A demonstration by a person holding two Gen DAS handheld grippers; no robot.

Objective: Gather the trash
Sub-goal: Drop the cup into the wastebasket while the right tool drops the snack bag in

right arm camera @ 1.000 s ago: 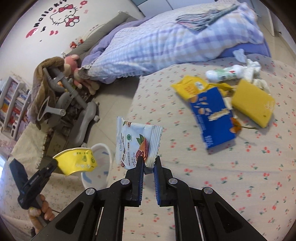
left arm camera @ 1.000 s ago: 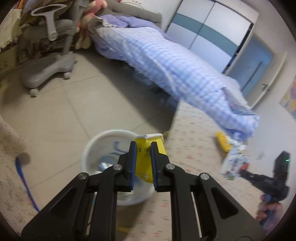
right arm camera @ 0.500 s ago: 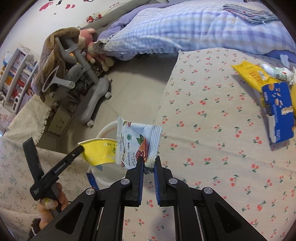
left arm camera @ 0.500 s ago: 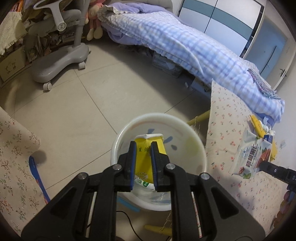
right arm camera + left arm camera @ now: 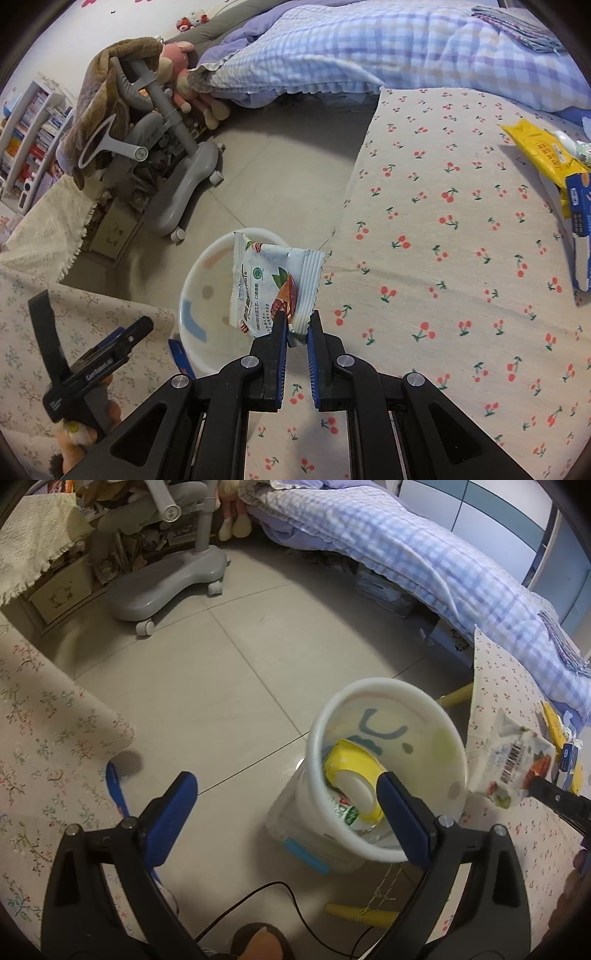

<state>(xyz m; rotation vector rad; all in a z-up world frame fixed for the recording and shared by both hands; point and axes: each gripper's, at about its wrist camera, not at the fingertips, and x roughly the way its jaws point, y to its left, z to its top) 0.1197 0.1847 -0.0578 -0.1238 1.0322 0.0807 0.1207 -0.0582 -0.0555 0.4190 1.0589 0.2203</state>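
beside the cherry-print table (image 5: 443, 258), a white trash bin (image 5: 388, 853) stands on the floor, a yellow carton (image 5: 351, 768) lying inside it. above the bin, the left gripper (image 5: 288, 797) is spread wide and empty. just over the bin's rim, the right gripper (image 5: 296, 325) pinches a white snack wrapper (image 5: 269, 284).

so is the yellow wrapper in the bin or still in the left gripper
In the bin. The yellow wrapper lies inside the white bin, and the left gripper is open with nothing between its fingers.
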